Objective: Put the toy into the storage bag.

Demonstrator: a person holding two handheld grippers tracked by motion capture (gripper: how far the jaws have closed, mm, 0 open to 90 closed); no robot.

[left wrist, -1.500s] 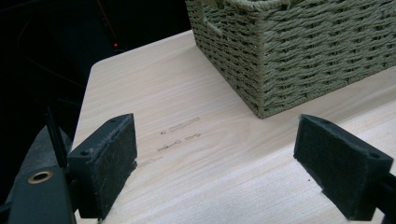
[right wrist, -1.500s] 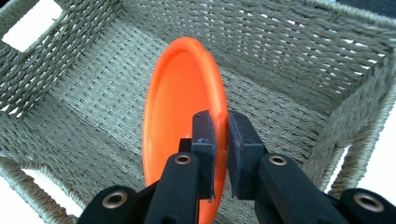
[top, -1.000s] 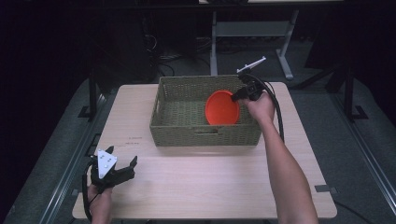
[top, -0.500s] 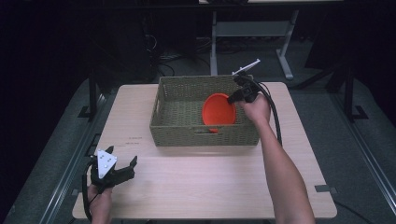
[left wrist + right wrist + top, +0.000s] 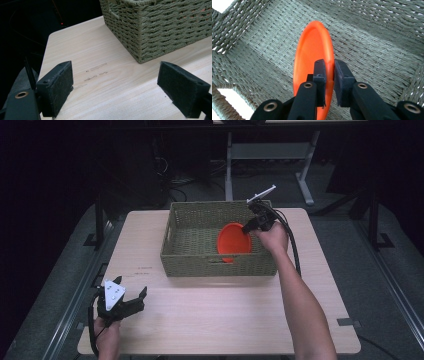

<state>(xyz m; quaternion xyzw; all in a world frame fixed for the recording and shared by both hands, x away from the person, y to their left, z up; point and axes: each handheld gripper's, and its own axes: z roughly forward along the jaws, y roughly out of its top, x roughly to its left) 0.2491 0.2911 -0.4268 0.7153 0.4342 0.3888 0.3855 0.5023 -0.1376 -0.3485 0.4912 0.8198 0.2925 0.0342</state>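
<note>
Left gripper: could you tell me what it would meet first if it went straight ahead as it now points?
Probably the basket: past the open left gripper, bare table leads to its near corner, though depth is unclear.

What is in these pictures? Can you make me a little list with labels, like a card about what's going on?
Place: light wooden table in a dark room
Container: green woven basket at the far middle of the table
Held thing: orange plate, gripped by its rim and held on edge inside the basket
Right hand-held gripper: shut on the orange plate's rim, reaching into the basket from its right end
Left hand-held gripper: jaws wide apart, nothing between them, at the table's near left corner, apart from the basket
</note>
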